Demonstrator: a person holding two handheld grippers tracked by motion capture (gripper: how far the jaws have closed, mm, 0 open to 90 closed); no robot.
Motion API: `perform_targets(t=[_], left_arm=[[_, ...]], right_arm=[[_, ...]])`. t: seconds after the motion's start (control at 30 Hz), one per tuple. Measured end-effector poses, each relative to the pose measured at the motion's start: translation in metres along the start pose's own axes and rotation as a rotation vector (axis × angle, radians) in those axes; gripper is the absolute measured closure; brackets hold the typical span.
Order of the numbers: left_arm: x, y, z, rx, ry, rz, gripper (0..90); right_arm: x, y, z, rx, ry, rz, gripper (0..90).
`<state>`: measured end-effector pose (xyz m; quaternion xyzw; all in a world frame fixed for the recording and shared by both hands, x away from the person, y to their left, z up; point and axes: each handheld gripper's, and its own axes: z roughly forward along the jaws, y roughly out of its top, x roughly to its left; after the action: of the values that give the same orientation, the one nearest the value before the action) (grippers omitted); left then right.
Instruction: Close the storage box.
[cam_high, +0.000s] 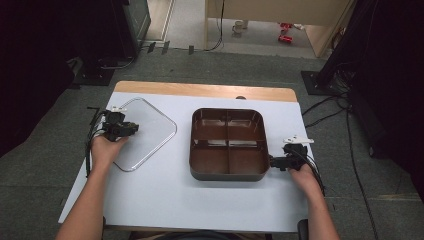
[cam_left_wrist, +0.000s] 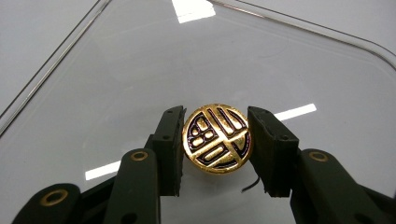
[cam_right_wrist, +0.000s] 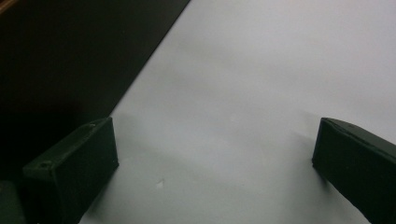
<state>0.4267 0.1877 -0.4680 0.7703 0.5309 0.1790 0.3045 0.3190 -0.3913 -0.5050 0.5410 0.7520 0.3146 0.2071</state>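
Left gripper view: left claw (cam_left_wrist: 215, 140) clamped on the gold knob (cam_left_wrist: 216, 138) of the clear lid (cam_left_wrist: 140, 60), knob between its pads.

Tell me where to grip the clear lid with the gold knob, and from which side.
Grip the round gold knob in the middle of the flat clear plastic lid, coming from above with a jaw on each side. It is the one raised part; the left gripper already clamps it so.

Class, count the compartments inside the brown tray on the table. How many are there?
4. The brown tray is split by a cross divider into far-left, far-right, near-left and near-right compartments; none looks hidden.
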Motion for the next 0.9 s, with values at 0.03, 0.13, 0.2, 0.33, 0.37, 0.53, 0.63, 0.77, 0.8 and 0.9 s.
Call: perform_targets(t=[0.03,0.13,0.2,0.33,0.37,0.53,0.63,0.77,0.8,0.9], left_arm=[[0.0000,0.0000,0.0000,0.000,0.000,0.000,58.5],[0.0002,0.0005,0.0000,0.006,-0.002,-0.004,58.9],[0.0005,0.0006,-0.0001,0.008,-0.004,-0.003,58.9],[0.0015,0.0000,0.0000,0.002,-0.011,-0.001,59.0],[0.0016,-0.0003,0.0001,0.001,-0.012,0.000,59.0],[0.0039,-0.0021,0.0012,-0.013,-0.030,-0.018,58.5],[0.0047,-0.0027,0.0022,-0.014,-0.038,-0.022,58.3],[0.0040,-0.0024,0.0026,-0.010,-0.031,-0.014,58.6],[0.0041,-0.0023,0.0024,-0.010,-0.032,-0.014,59.0],[0.0049,-0.0016,0.0019,-0.012,-0.039,-0.025,59.1]], right_arm=[[0.0000,0.0000,0.0000,0.000,0.000,0.000,0.0],[0.0000,0.0000,0.0000,0.000,0.000,0.000,0.0],[0.0000,0.0000,0.0000,0.000,0.000,0.000,0.0],[0.0000,0.0000,0.0000,0.000,0.000,0.000,0.0],[0.0000,0.0000,0.0000,0.000,0.000,0.000,0.0],[0.0000,0.0000,0.0000,0.000,0.000,-0.001,0.0],[0.0000,0.0000,0.0000,0.000,0.000,0.000,0.0],[0.0000,0.0001,0.0000,0.000,0.000,0.000,0.0],[0.0000,0.0001,0.0000,0.000,0.000,0.000,0.0],[0.0000,0.0000,0.0000,0.000,0.000,-0.001,0.0]])
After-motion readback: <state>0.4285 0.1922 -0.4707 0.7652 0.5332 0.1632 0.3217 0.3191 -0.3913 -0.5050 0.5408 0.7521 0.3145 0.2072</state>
